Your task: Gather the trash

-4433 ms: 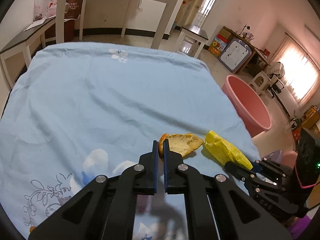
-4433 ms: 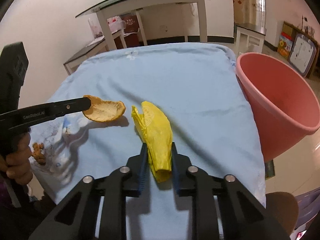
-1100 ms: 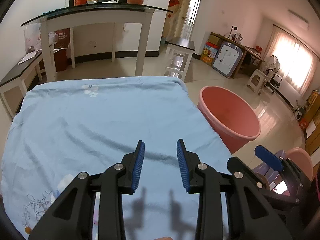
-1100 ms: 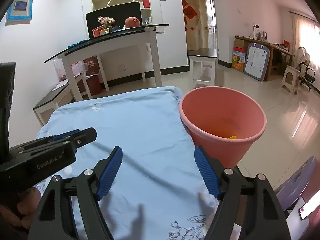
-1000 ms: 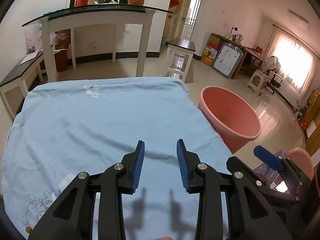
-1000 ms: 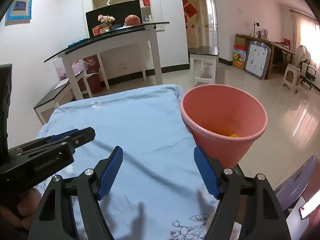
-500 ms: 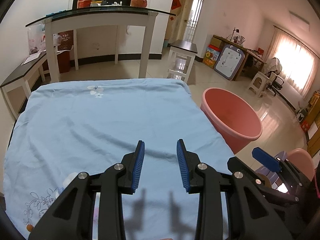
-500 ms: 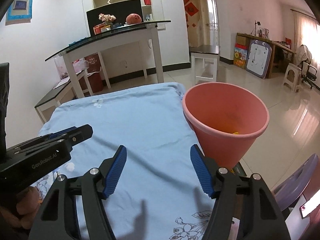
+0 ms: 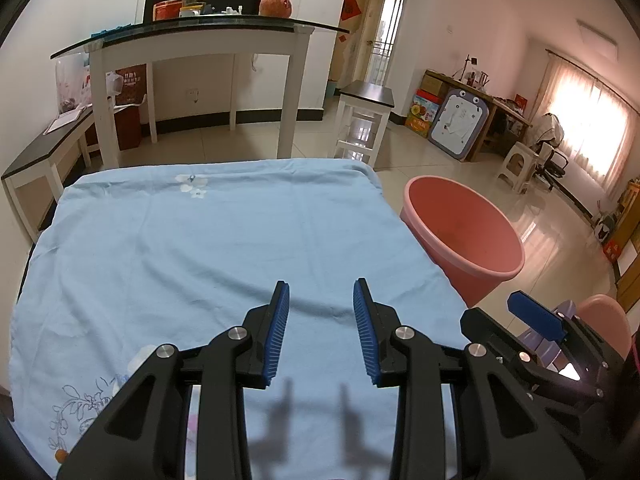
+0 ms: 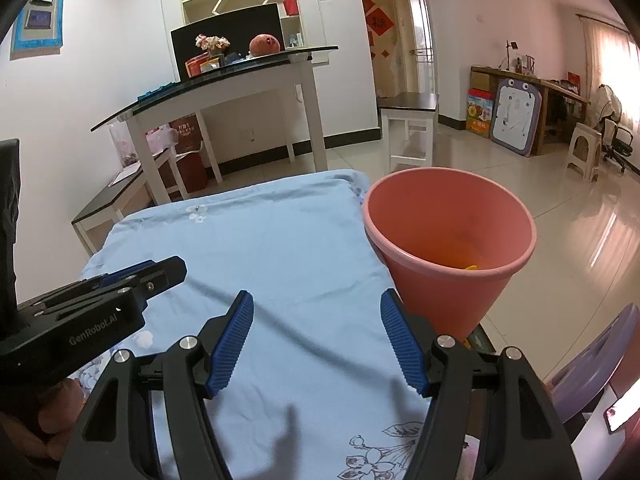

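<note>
A pink bucket (image 10: pixel 440 304) stands on the floor against the right edge of the table, which is covered by a light blue cloth (image 10: pixel 260 240). A yellow scrap (image 10: pixel 472 267) shows at the bucket's bottom. My right gripper (image 10: pixel 316 300) hovers over the cloth, left of the bucket, open and empty. My left gripper (image 9: pixel 320 292) hangs over the cloth's near middle, open with nothing between its blue pads. The bucket (image 9: pixel 472 276) lies to its right. Each gripper shows in the other's view: the left gripper (image 10: pixel 160 276), the right gripper (image 9: pixel 532 312).
Beyond the cloth stand a white glass-topped table (image 9: pixel 200 36), a low dark bench (image 9: pixel 40 152) and a small dark-topped stand (image 9: pixel 368 96). A purple chair (image 10: pixel 592 368) sits at the near right. Tiled floor (image 10: pixel 560 216) stretches behind the bucket.
A few seconds ago the left gripper held an orange peel and the right a yellow bag; now both are empty. Over the last second the right jaws narrowed a little.
</note>
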Action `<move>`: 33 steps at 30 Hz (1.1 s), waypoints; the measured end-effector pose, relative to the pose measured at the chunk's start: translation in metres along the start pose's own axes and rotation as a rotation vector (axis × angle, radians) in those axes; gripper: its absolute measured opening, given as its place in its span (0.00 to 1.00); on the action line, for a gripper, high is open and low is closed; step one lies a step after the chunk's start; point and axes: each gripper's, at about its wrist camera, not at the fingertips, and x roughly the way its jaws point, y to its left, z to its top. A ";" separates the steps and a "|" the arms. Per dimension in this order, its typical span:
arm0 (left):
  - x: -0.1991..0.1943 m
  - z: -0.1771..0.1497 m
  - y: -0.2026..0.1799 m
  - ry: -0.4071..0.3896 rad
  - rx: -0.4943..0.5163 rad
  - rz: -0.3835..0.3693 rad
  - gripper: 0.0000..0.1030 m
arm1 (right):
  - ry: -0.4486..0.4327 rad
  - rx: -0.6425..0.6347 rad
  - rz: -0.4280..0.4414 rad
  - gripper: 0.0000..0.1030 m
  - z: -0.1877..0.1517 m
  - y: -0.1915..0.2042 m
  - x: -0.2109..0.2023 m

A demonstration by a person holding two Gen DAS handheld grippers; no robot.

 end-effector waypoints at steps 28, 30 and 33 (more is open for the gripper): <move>-0.004 0.006 0.003 -0.017 0.017 0.009 0.33 | -0.009 0.013 0.046 0.64 -0.002 -0.002 -0.006; -0.004 0.008 0.004 -0.017 0.022 0.010 0.33 | -0.009 0.013 0.049 0.64 -0.002 -0.001 -0.007; -0.005 0.008 0.004 -0.019 0.023 0.011 0.33 | -0.010 0.014 0.052 0.64 -0.002 -0.002 -0.008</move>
